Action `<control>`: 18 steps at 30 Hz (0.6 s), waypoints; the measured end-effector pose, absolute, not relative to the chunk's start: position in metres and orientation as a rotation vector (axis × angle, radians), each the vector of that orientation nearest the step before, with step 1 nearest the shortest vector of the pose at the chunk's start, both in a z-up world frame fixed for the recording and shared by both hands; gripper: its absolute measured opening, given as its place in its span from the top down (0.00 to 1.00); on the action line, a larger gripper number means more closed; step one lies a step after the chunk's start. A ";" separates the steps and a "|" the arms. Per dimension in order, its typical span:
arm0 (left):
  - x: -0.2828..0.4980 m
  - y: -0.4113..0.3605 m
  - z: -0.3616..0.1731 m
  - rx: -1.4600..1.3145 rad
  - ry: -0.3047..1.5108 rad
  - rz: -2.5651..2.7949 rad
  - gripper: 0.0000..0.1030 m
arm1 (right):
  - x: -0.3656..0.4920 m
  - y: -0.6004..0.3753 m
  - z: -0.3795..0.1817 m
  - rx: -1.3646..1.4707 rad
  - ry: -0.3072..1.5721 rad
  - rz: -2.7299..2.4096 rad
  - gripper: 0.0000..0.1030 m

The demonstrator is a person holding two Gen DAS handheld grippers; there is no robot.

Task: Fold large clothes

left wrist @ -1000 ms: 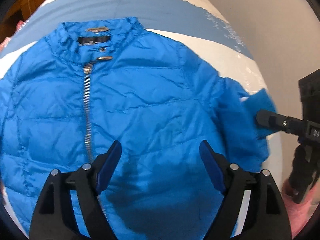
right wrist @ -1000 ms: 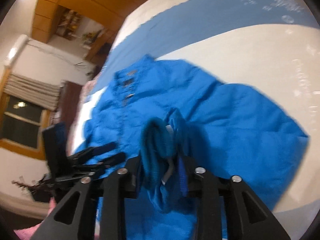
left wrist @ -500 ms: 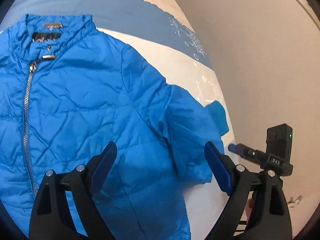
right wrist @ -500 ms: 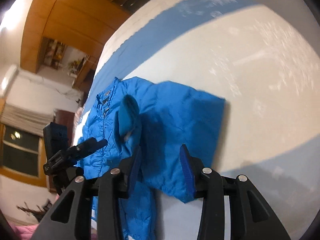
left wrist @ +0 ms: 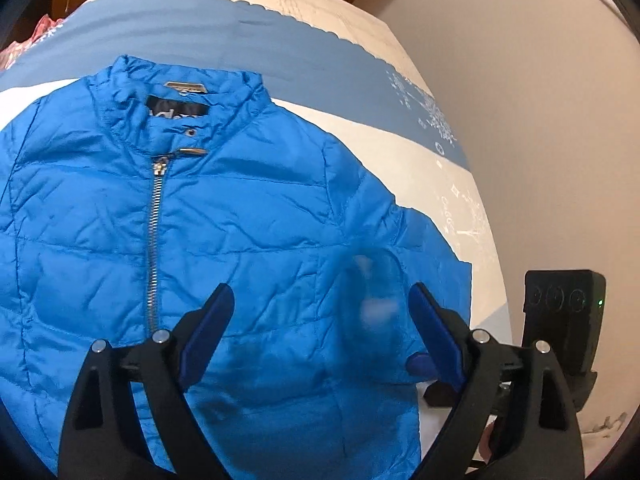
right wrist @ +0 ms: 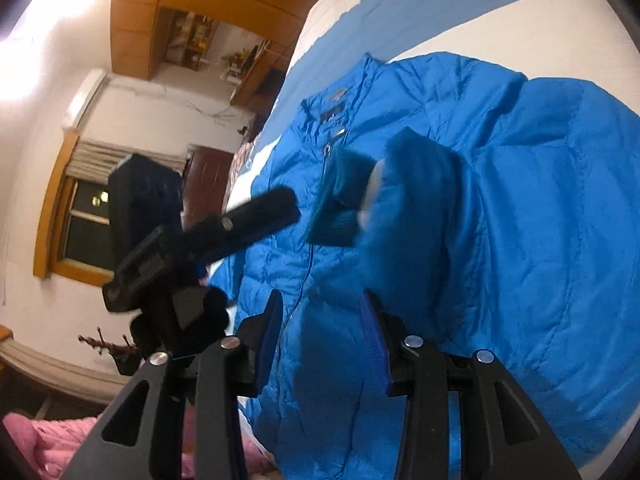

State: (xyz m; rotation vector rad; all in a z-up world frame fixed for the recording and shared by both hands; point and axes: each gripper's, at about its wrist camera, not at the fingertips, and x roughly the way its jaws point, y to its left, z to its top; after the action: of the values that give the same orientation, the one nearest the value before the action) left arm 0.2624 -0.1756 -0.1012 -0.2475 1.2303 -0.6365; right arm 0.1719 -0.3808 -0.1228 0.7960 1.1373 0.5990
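- Lying front-up on the white-and-blue bed (left wrist: 448, 168), the blue puffer jacket (left wrist: 240, 216) is the thing to steer by: zipped shut, with its collar (left wrist: 180, 92) at the far end.
- Left wrist view: the left gripper (left wrist: 320, 328) hangs over the jacket's lower front, jaws spread wide, nothing between them.
- A blurred sleeve cuff (left wrist: 372, 292) shows above the jacket's right side, between the jaws in the picture.
- Past the jacket's right edge, by the wall, part of the right gripper (left wrist: 560, 320) shows.
- Right wrist view: the right gripper (right wrist: 320, 340) sits over the jacket's hem, jaws parted and gripping nothing.
- The sleeve (right wrist: 416, 216) rises off the jacket ahead of it, its dark cuff (right wrist: 344, 200) blurred.
- Left of the jacket sits the left gripper (right wrist: 260, 216); pink fabric (right wrist: 52, 444) lies below.
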 end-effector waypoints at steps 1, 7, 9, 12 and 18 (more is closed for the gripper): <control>0.263 -0.176 -0.102 -0.244 1.237 -0.641 0.13 | 0.171 -0.382 -0.122 0.782 1.140 0.584 0.61; 0.264 -0.188 -0.139 -0.246 1.360 -0.658 0.13 | 0.134 -0.448 -0.114 0.794 1.100 0.391 0.60; 0.266 -0.198 -0.155 -0.261 1.405 -0.677 0.15 | 0.122 -0.472 -0.115 0.814 1.085 0.323 0.60; 0.264 -0.216 -0.167 -0.222 1.420 -0.660 0.41 | 0.110 -0.498 -0.119 0.837 1.083 0.216 0.60; 0.262 -0.200 -0.139 -0.271 1.301 -0.680 0.88 | 0.109 -0.501 -0.114 0.795 1.077 0.151 0.60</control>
State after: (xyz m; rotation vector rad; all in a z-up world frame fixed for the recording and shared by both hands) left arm 0.2615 -0.2000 -0.1393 -0.2708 1.3006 -0.6798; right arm 0.1088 -0.5006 -0.1140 0.7953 1.0768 0.1507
